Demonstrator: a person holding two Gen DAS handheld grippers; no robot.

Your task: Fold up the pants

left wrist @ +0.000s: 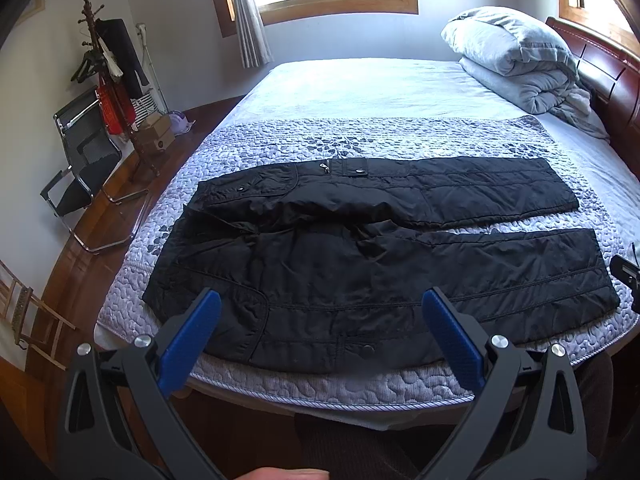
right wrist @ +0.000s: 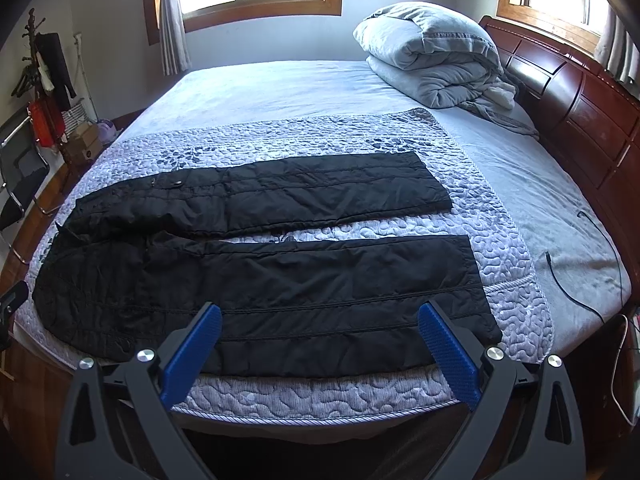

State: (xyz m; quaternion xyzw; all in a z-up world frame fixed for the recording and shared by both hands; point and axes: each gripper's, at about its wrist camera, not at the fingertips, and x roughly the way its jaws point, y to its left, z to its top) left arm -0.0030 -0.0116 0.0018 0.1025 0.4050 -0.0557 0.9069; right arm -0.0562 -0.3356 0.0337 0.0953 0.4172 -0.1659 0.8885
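Observation:
Black quilted pants lie spread flat on the patterned quilt at the near side of the bed, waist to the left, both legs running right with a gap between them. They also show in the right wrist view. My left gripper is open and empty, held above the near edge over the waist and hip part. My right gripper is open and empty, held above the near leg. The right gripper's tip shows at the right edge of the left wrist view.
The bed carries a folded grey duvet at the far right by the wooden headboard. A black cable lies on the sheet at right. A chair and a coat stand stand on the floor at left.

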